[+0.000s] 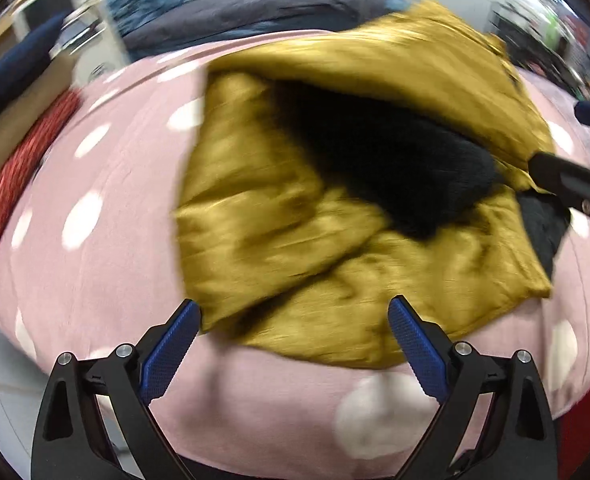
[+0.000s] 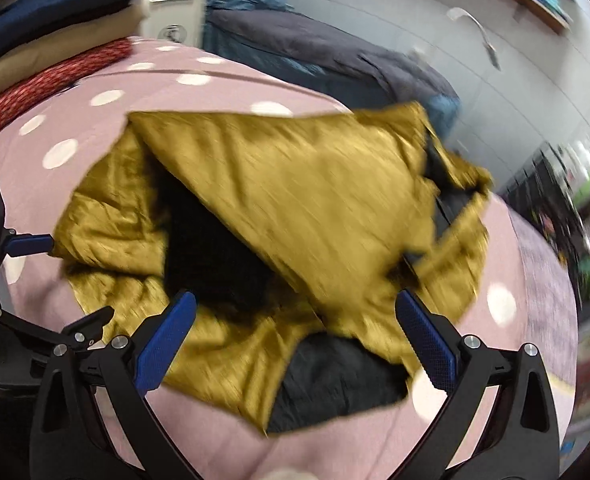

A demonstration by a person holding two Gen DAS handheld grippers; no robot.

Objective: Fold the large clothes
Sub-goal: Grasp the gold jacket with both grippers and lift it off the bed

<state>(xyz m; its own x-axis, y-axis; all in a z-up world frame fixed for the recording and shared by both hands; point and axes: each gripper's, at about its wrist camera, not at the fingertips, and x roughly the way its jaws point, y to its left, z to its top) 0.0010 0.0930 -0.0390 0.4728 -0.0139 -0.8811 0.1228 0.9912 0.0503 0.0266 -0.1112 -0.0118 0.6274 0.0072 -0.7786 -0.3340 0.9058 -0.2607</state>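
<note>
Clearly blurred by motion, both views look down on a mustard-yellow jacket (image 1: 279, 216) (image 2: 295, 196) with a black lining (image 1: 383, 160) (image 2: 215, 256), lying crumpled in the middle of a pink bed cover with white dots (image 1: 95, 280) (image 2: 55, 128).

From the left wrist view, the left gripper (image 1: 295, 320) has its blue-padded fingers (image 1: 171, 348) spread wide apart with nothing between them — it sits above the near edge of the jacket, the left pad close to a yellow corner of the fabric. At the right edge of the same view, the right gripper (image 1: 563, 184) shows as a black arm near the jacket's right side; whether it touches the fabric cannot be told there.

From the right wrist view, the right gripper (image 2: 295, 320) is also spread wide and holds nothing, hovering over the near part of the jacket where a grey-black panel (image 2: 335, 380) shows beneath the yellow shell. The left gripper (image 2: 31, 244) appears at the left edge, its blue tip just beside the jacket's left edge.

Far behind the bed lies a dark grey and teal heap of bedding (image 1: 255, 12) (image 2: 315, 52). At the far left — beside the pink cover — sits a stack of folded textiles: navy, tan and red-patterned (image 1: 19, 152) (image 2: 59, 68).
</note>
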